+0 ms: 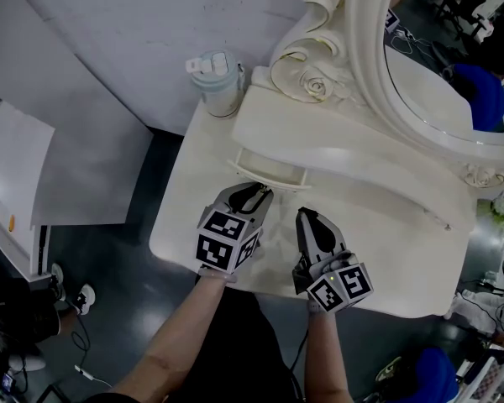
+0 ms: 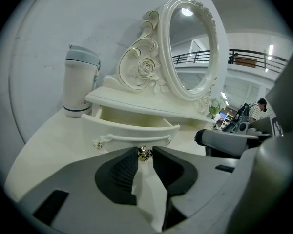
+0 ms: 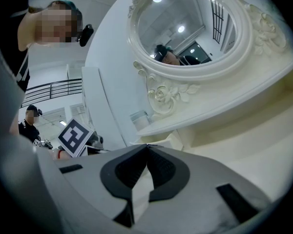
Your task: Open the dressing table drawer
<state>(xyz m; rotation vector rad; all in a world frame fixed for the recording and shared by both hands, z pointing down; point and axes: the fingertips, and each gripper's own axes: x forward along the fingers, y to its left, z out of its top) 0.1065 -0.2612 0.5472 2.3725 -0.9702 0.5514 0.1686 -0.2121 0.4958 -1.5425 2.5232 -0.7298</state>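
— Since the drawer (image 2: pixel 132 130) already stands partly out of the table (image 1: pixel 403 225), which way must it travel?
— Toward the near edge, I'd judge; its long front runs left to right, and the left gripper (image 2: pixel 145 150) meets it head-on.
— And the grip?
— Its fingers (image 2: pixel 118 172), slightly apart, pinch the small brass knob (image 2: pixel 144 154) at mid-front. The right gripper (image 3: pixel 146 149) sits just right, fingers pressed together, empty.

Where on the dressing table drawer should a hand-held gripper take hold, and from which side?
Take the small metal knob at the middle of the drawer front, approached straight on from the table's front edge. The knob sticks out from the curved front and is narrow enough for jaws to pinch it from its two sides, as the left hand-held gripper does now.
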